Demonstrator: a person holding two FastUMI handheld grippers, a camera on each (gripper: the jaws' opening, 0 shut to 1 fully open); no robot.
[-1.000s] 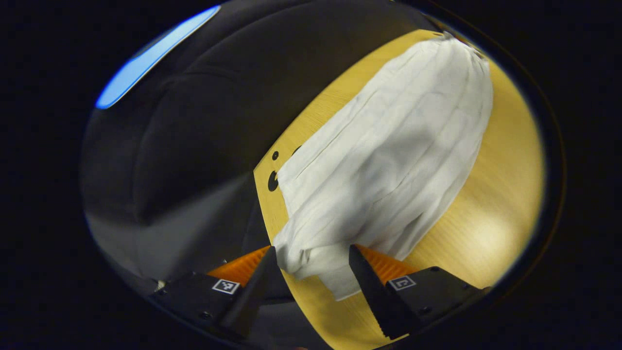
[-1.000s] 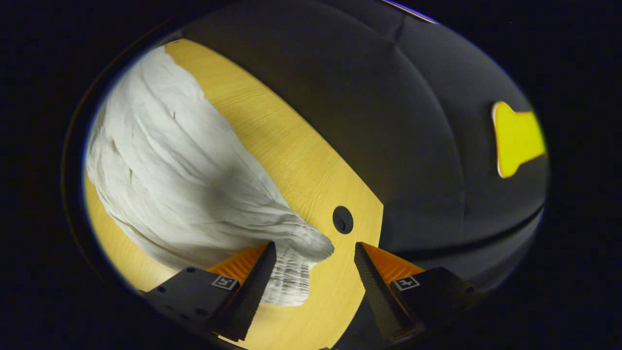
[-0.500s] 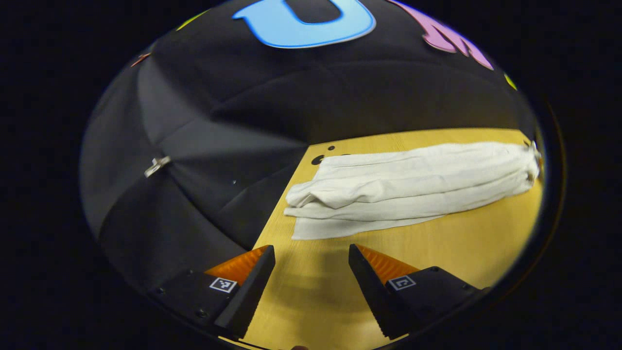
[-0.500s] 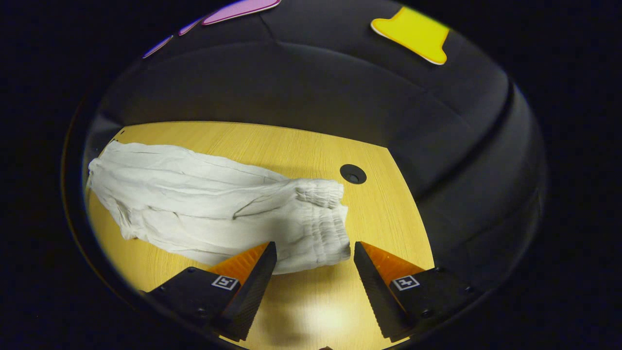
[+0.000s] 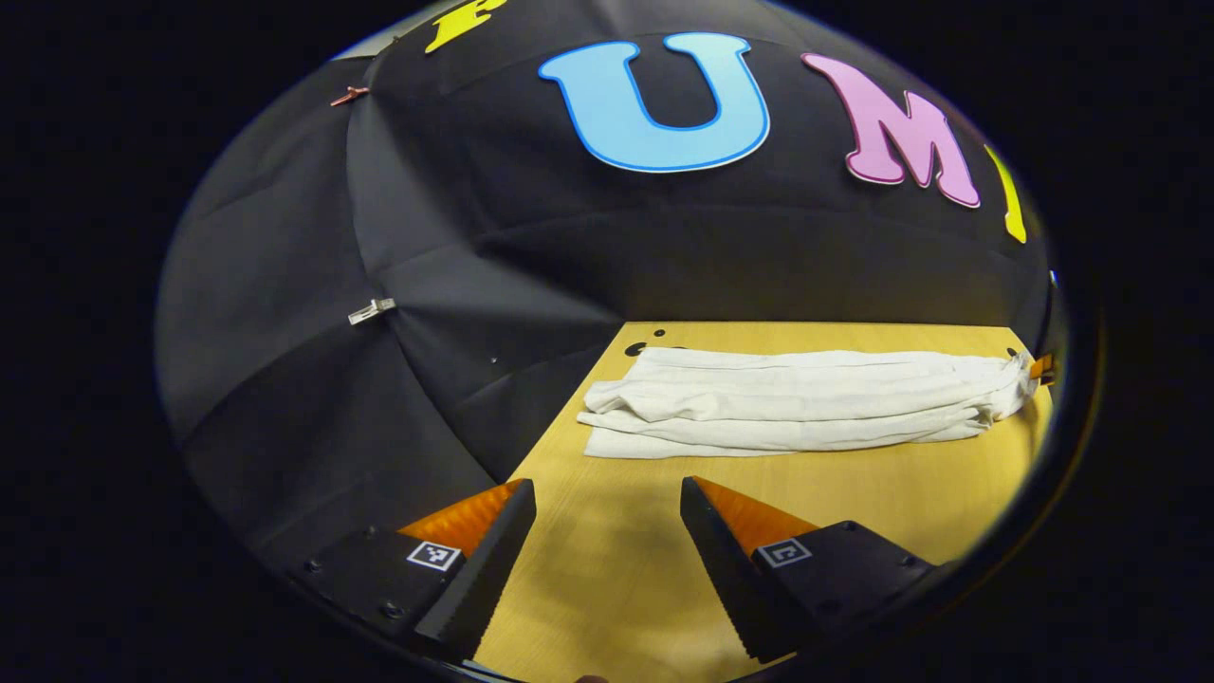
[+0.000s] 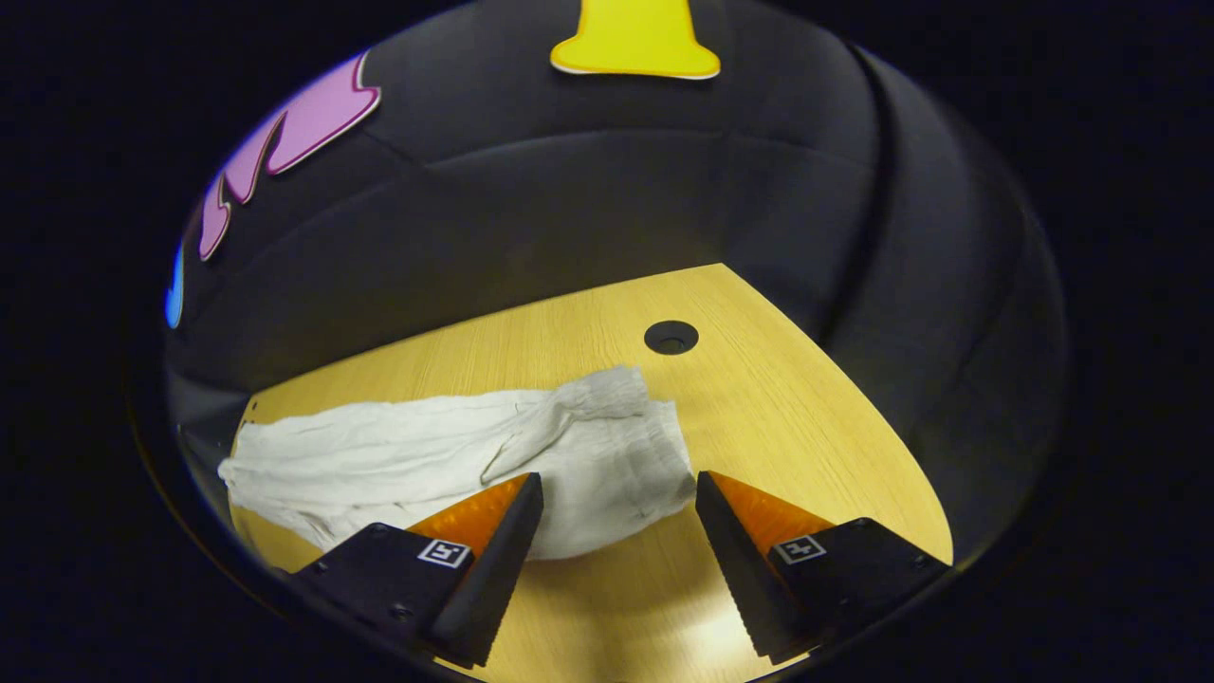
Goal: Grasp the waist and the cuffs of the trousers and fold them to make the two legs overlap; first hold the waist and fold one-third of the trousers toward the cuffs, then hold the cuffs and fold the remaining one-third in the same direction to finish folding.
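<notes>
Since a second ago both grippers have been drawn back from the white trousers [image 5: 797, 398], which were then right between the fingers and are now seen lying flat farther off. Nearest in the left gripper view, the left gripper [image 5: 607, 560] is held with its wedge-shaped, ridged fingers [image 5: 479, 579] spread wide, nothing being gripped and only bare tabletop seen between them. Beyond it the wooden table [image 5: 901, 493], pale yellow with a fine straight grain, is seen, and on it the trousers are laid as a long, narrow bundle of soft creased cloth, legs stacked one upon the other, the cuff end [image 5: 607, 427] nearer the left gripper and well apart from it. In the right gripper view the right gripper [image 6: 616, 569] is likewise held wide, with nothing clasped; the gathered, crinkled waist [image 6: 616, 455] is seen just beyond the fingertips, whether touched cannot be told, and the rest of the cloth is stretched away to the left. Past the waist a round dark hole [image 6: 671, 337] is cut in the table near its angled far corner. Farthest back, the booth wall [image 6: 616, 218] of matt black cloth is hung in broad folds.
</notes>
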